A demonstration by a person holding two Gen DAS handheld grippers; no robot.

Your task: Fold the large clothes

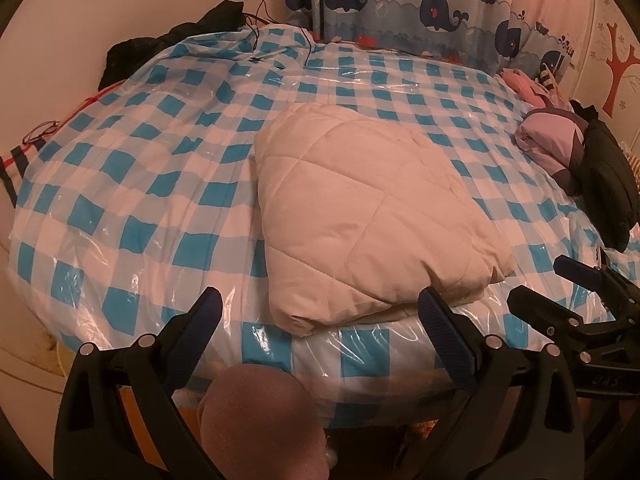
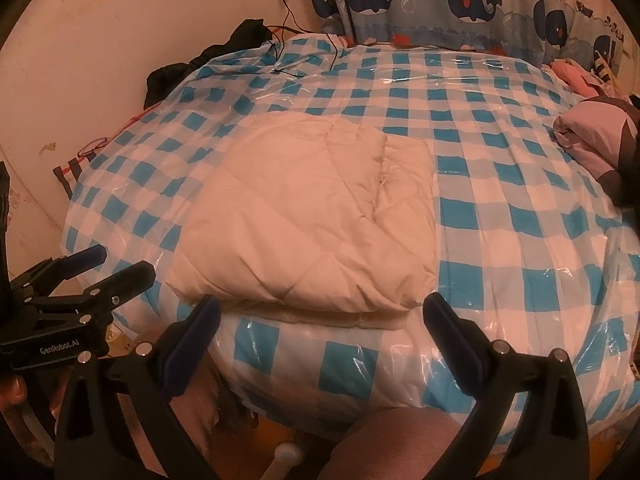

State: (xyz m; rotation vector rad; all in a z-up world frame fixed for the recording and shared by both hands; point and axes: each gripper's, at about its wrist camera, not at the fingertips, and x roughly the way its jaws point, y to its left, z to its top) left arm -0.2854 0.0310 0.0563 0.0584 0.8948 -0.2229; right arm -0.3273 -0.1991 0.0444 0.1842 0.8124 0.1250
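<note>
At the far left edge of the bed (image 1: 120, 184), a pair of glasses (image 1: 42, 130) is seen on a striped cloth (image 1: 16, 164), and dark clothing (image 1: 132, 50) is bunched against the wall; what kind of garment it is cannot be made out. The bed is covered by a blue-and-white checked sheet under clear plastic (image 2: 520, 208). No containers are seen.

The left gripper (image 1: 320, 304) is held with its fingers wide apart and nothing between them, just short of the near edge of the bed. In the middle of the bed, close to that near edge, the folded cream quilted garment (image 1: 360, 200) is laid flat. From the left wrist view only a smooth quilted top is shown; from the right wrist view the cream garment (image 2: 304, 216) is shown with a fold line and a lower layer beneath it.

The right gripper (image 2: 320, 308) is likewise spread open and empty, just in front of the garment. At the far right, a folded pink garment (image 1: 548, 136) and a black item (image 1: 608, 184) are partly cut off. A whale-print curtain (image 2: 460, 4) is hung behind.
</note>
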